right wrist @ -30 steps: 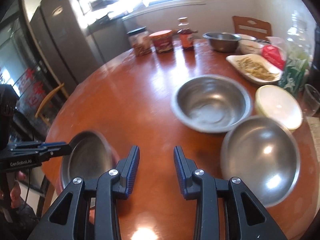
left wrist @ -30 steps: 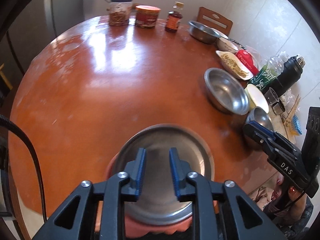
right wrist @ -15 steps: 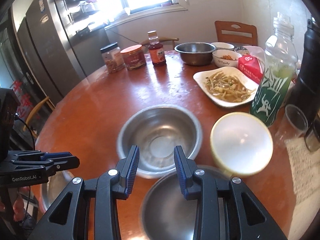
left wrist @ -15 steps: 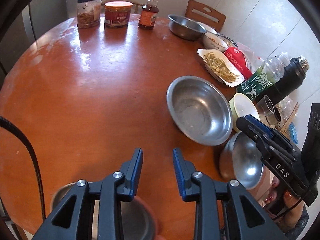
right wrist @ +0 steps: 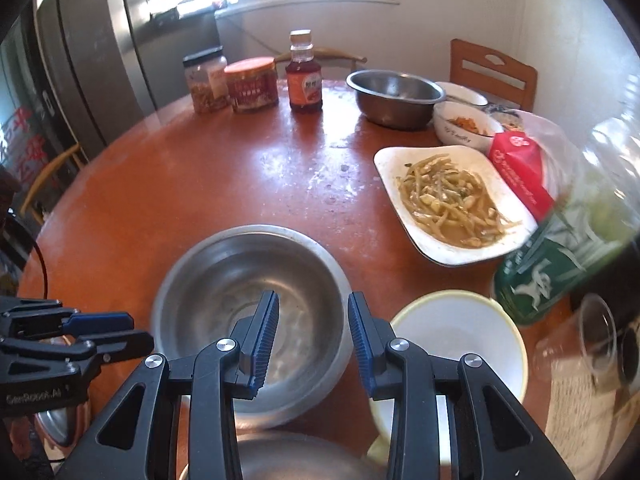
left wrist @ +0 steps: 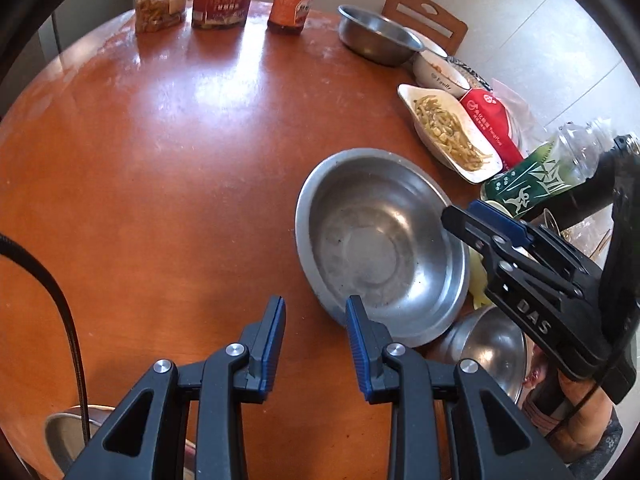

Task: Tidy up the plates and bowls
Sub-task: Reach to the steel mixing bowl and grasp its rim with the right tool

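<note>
A large empty steel bowl (left wrist: 380, 240) sits on the round brown table (left wrist: 160, 160); it also shows in the right wrist view (right wrist: 248, 304). My left gripper (left wrist: 315, 312) is open and empty, its right finger at the bowl's near rim. My right gripper (right wrist: 313, 312) is open and empty, hovering over the bowl's right rim, beside a white bowl with a yellow rim (right wrist: 456, 332). A smaller steel bowl (left wrist: 488, 348) lies near the table edge. Another steel plate (left wrist: 64, 436) on something pink is at the lower left.
A white dish of bean strips (right wrist: 448, 200), a green bottle (right wrist: 560, 264), a red packet (right wrist: 520, 164), a far steel bowl (right wrist: 396, 96), a small food bowl (right wrist: 464, 124), two jars (right wrist: 252, 84) and a sauce bottle (right wrist: 304, 76) stand around the table. A clear glass (right wrist: 576, 340) is right.
Both grippers have moved forward and right across the table toward the large steel bowl. The steel plate under my left gripper has dropped behind to the lower left. Both jaws stay open.
</note>
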